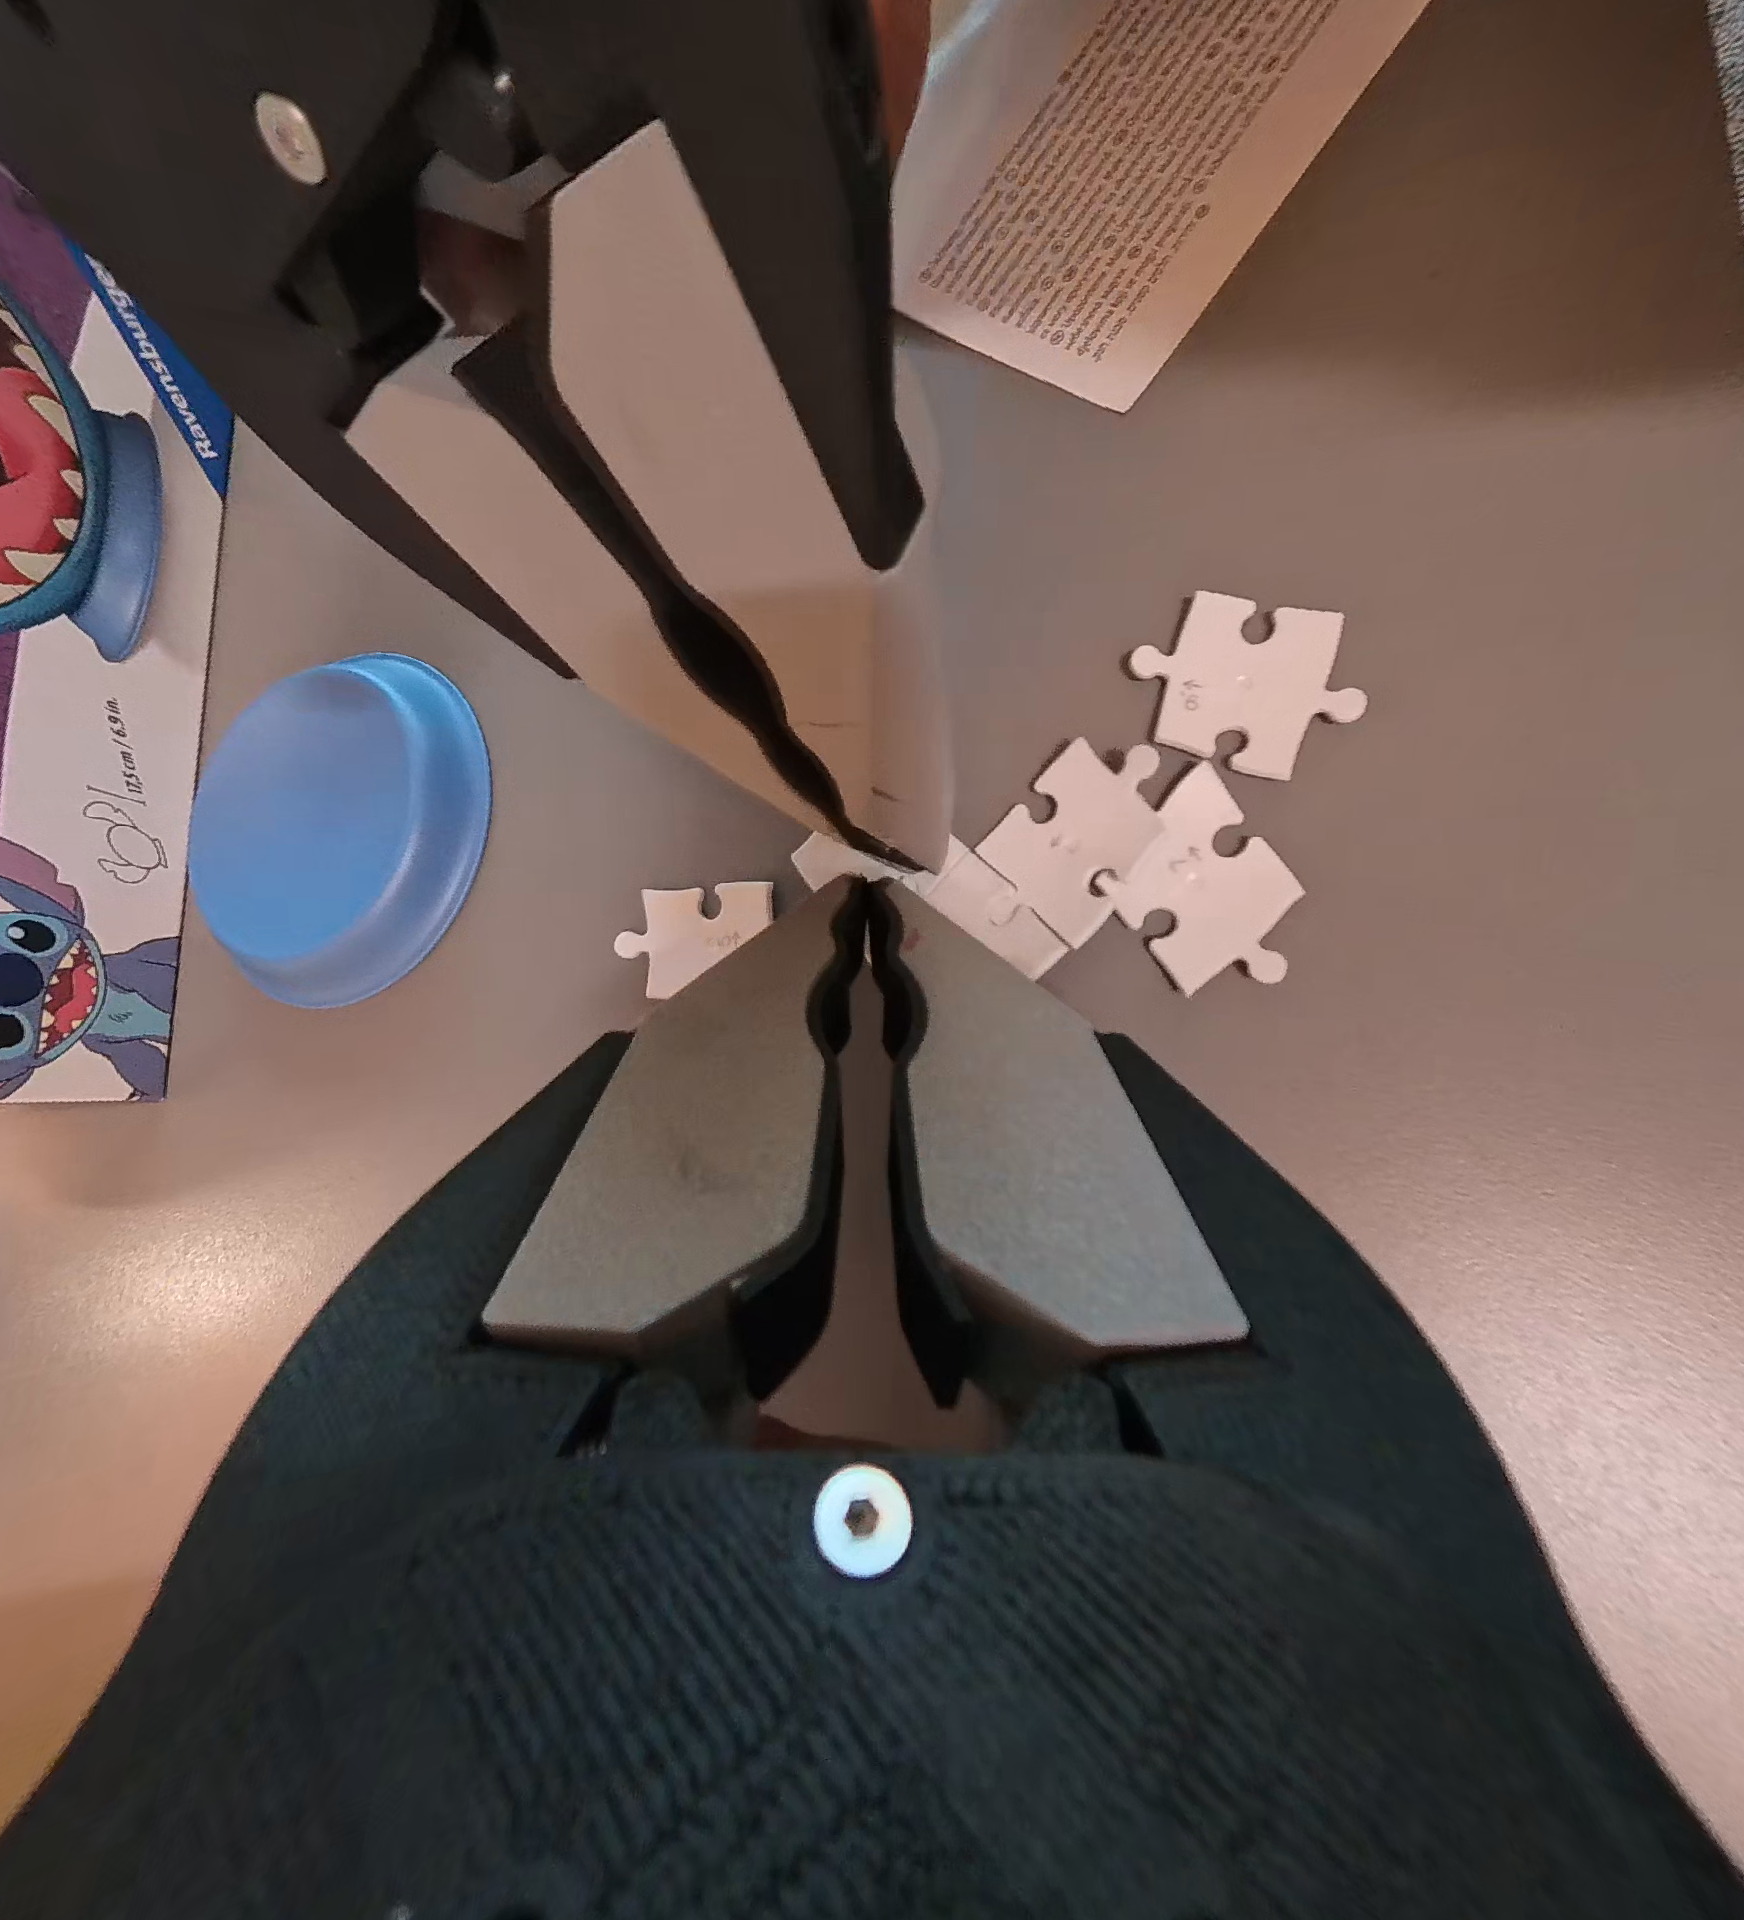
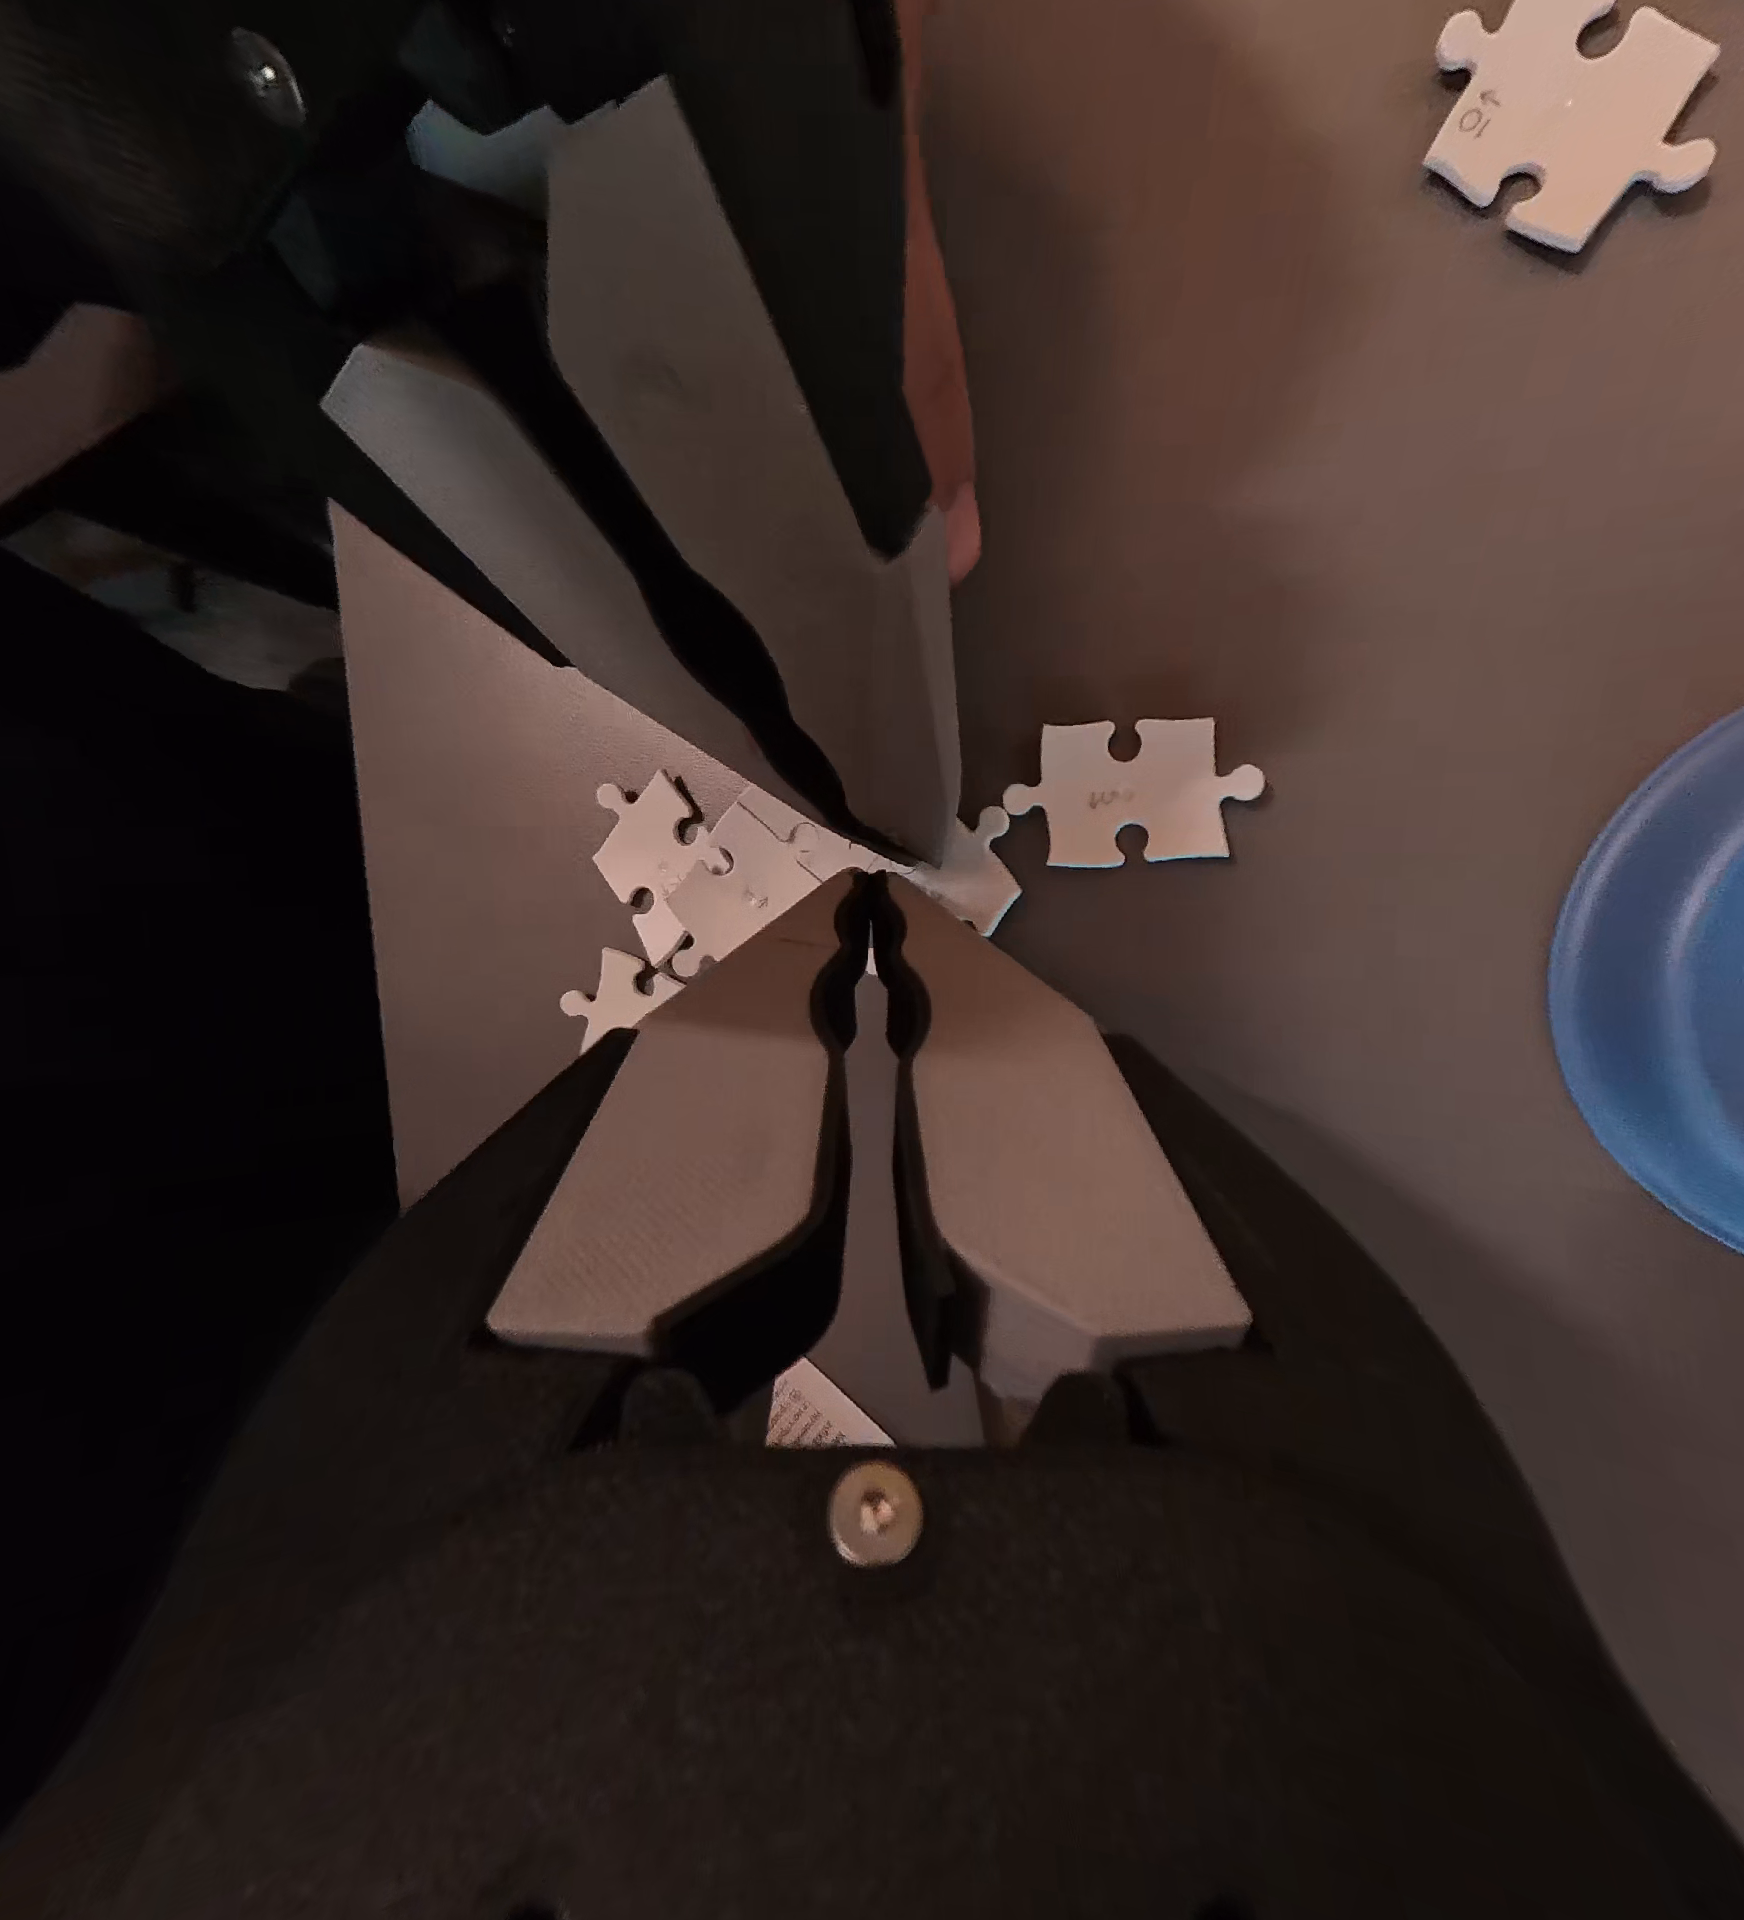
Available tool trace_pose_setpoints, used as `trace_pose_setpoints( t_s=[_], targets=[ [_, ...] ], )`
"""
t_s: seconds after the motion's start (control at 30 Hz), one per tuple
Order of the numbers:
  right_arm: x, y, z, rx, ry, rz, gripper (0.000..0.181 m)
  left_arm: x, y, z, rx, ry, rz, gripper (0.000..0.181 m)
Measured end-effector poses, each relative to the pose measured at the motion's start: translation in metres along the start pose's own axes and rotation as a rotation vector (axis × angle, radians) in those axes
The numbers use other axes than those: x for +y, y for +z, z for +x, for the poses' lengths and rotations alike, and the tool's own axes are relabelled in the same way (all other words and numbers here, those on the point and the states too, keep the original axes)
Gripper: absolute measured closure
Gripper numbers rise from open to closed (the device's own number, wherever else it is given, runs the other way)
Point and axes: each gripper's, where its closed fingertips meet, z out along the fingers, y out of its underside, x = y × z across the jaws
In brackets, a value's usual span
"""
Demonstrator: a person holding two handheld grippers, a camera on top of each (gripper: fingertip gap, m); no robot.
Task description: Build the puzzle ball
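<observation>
My left gripper and my right gripper meet tip to tip over the brown table. Each is shut on a white puzzle piece. In the left wrist view the right gripper comes in from the upper left. A small piece corner shows left of the tips and a joined strip of pieces to their right. In the right wrist view the strip is on the left and a single piece on the right. The tips hide the joint itself.
Loose white pieces lie face down around the tips. A blue round stand sits left of the grippers, beside the puzzle box. A printed sheet lies at the back. My left and right fingertips are right by each other.
</observation>
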Motion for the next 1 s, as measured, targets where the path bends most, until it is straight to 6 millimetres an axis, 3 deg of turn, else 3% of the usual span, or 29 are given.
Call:
trace_pose_setpoints(
  t_s=[0.37, 0.57, 0.73, 1.0],
  targets=[
    [0.0, -0.005, 0.004, 0.044, -0.012, 0.032, 0.181, 0.0, -0.002, 0.004, 0.027, 0.011, 0.022, 0.181],
    [-0.02, -0.046, 0.002, -0.055, 0.08, 0.259, 0.181, -0.006, -0.008, 0.0, 0.019, 0.0, 0.075, 0.181],
    [-0.011, -0.068, 0.02, -0.085, 0.183, 0.365, 0.18, -0.012, -0.016, -0.02, -0.072, -0.029, 0.142, 0.181],
    [0.023, -0.094, 0.066, 0.109, 0.252, 0.388, 0.174, 0.002, -0.017, -0.069, -0.324, -0.09, 0.109, 0.181]
  ],
)
